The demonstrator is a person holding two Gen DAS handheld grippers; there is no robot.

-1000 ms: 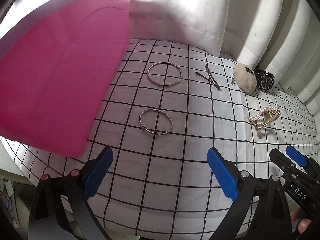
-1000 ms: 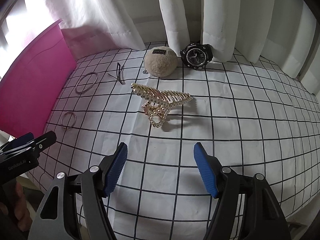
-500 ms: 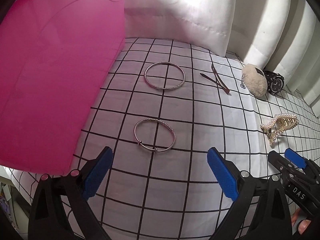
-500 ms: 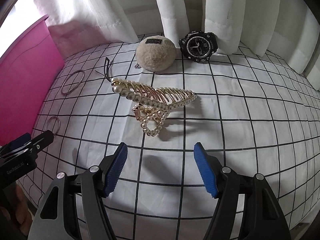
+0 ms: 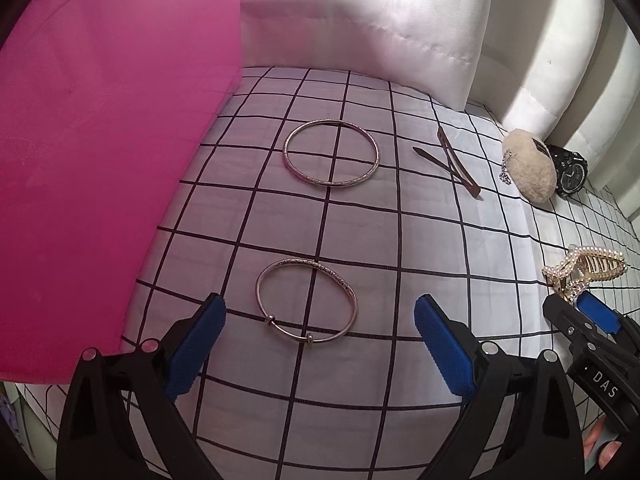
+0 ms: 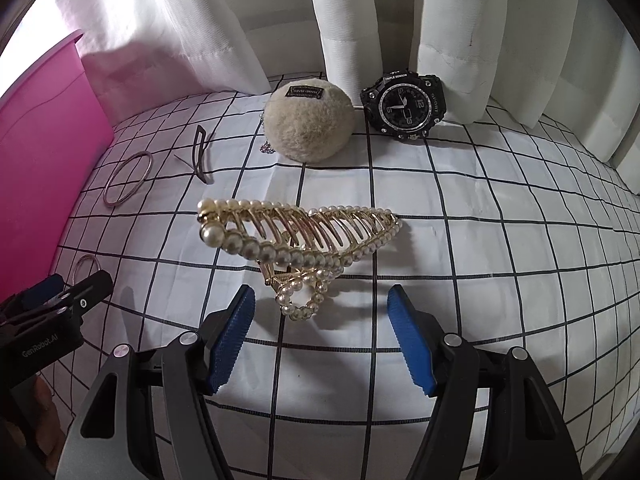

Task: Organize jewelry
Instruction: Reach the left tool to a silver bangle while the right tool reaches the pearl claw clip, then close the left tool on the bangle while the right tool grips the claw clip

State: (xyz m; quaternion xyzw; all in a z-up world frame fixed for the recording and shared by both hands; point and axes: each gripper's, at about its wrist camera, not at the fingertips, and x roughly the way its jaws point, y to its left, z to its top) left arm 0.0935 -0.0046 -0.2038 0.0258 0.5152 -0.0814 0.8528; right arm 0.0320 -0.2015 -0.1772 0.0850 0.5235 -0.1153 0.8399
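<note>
- Blue-padded left tongs (image 5: 316,344) are hanging with jaws apart and empty, just short of a thin silver bangle (image 5: 306,300) lying flat on the checked surface (image 5: 400,240).
- Right tongs (image 6: 320,336) are standing apart and empty before a pearl hair claw (image 6: 296,236).
- A pink bin (image 5: 100,160) is sitting left.
- Pinching the bangle's rim looks wise; a flat hoop may slip.
</note>
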